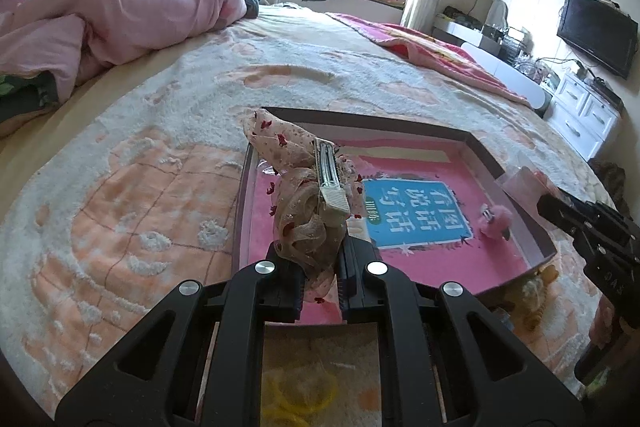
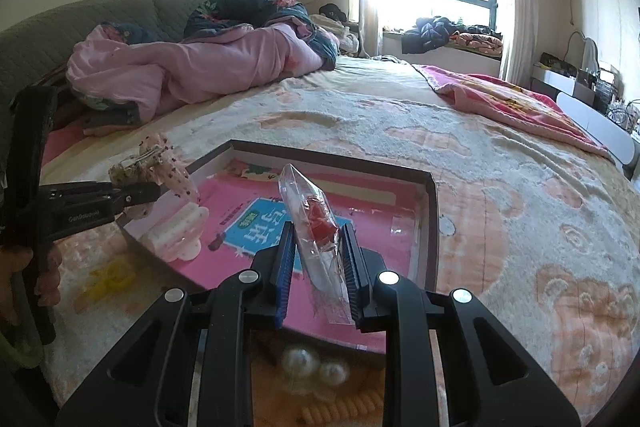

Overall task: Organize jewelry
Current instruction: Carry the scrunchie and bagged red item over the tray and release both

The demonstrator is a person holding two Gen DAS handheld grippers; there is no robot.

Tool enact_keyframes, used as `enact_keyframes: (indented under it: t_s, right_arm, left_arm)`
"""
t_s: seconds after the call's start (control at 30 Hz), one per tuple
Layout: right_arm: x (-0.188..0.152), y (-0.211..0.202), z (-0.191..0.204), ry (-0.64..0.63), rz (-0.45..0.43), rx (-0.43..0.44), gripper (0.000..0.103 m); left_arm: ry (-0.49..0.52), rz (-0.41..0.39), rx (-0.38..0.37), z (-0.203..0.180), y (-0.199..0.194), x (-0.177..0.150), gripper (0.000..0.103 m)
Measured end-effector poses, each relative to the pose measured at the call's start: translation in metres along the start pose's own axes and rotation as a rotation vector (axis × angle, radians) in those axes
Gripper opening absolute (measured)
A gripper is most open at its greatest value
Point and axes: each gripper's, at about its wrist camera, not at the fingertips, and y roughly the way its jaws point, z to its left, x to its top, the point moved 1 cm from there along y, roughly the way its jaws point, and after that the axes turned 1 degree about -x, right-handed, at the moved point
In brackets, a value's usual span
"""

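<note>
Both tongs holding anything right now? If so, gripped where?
Yes. Left tongs pinch the beige fabric hair bow by its lower cloth end, clip upward. Right tongs clamp the clear plastic packet with a red item across its lower half.

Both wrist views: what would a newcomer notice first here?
The left gripper is shut on a beige bow clip above a shallow box on the bed. The right gripper pinches a clear packet with something red inside, over the same box.
</note>
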Motion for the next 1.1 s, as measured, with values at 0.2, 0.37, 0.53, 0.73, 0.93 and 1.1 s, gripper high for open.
enact_keyframes:
  t_s: [0.2, 0.37, 0.53, 0.73, 0.93, 1.1]
  right_arm:
    - [0.007, 0.025, -0.002, -0.002, 0.030, -0.026, 0.022]
    - [0.008, 0.045, -0.002, -0.010, 0.068, -0.037, 0.022]
    - [0.006, 0.061, 0.001, -0.014, 0.109, -0.046, 0.022]
    - [0.005, 0.071, 0.002, -0.014, 0.135, -0.051, 0.022]
    - [0.003, 0.078, 0.002, -0.005, 0.159, -0.054, 0.023]
    - [0.002, 0.075, -0.001, 0.010, 0.156, -0.048, 0.026]
  left_arm:
    - [0.005, 0.023, 0.005, 0.002, 0.013, 0.001, 0.009]
    - [0.015, 0.032, 0.006, 0.003, 0.019, 0.001, 0.010]
    - [0.024, 0.037, 0.004, 0.004, 0.021, 0.000, 0.014]
    - [0.030, 0.045, -0.001, 0.006, 0.024, -0.002, 0.019]
    - [0.030, 0.049, -0.004, 0.008, 0.023, -0.004, 0.030]
    - [0.026, 0.049, 0.000, 0.009, 0.021, -0.006, 0.037]
